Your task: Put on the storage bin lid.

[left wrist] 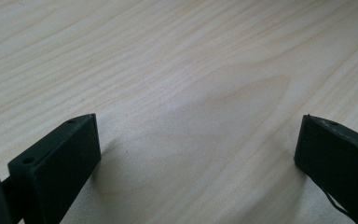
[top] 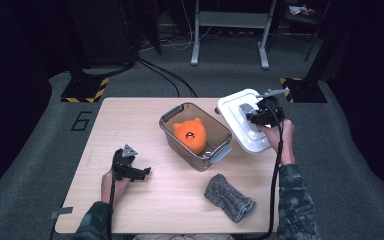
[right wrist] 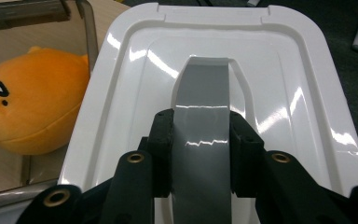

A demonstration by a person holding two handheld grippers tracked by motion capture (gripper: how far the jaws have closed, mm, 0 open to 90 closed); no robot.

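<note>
- White plastic lid (right wrist: 279,93): your right gripper (right wrist: 200,154) has its fingers (right wrist: 162,149) clamped on the lid's grey handle (right wrist: 200,107), one pad on each side of the strip.
- In the high view the lid (top: 232,112) sits tilted under your right gripper (top: 258,117), beside the right end of the clear bin (top: 220,131), overhanging the desk's (top: 130,120) far right corner.
- Orange plush (right wrist: 28,107) shows left of your right fingers, inside the bin (right wrist: 86,28); in the high view the plush (top: 190,134) fills the bin's middle.
- Your left gripper (left wrist: 198,158) has its fingers (left wrist: 60,163) spread wide, nothing between them, bare wood of the desk (left wrist: 177,70) right beneath.
- In the high view your left gripper (top: 139,173) sits low over the desk, well apart from the bin.
- Grey knit cloth (top: 227,196) lies flat on the desk, between your two hands, nearer the front edge, touching neither pair of fingers.
</note>
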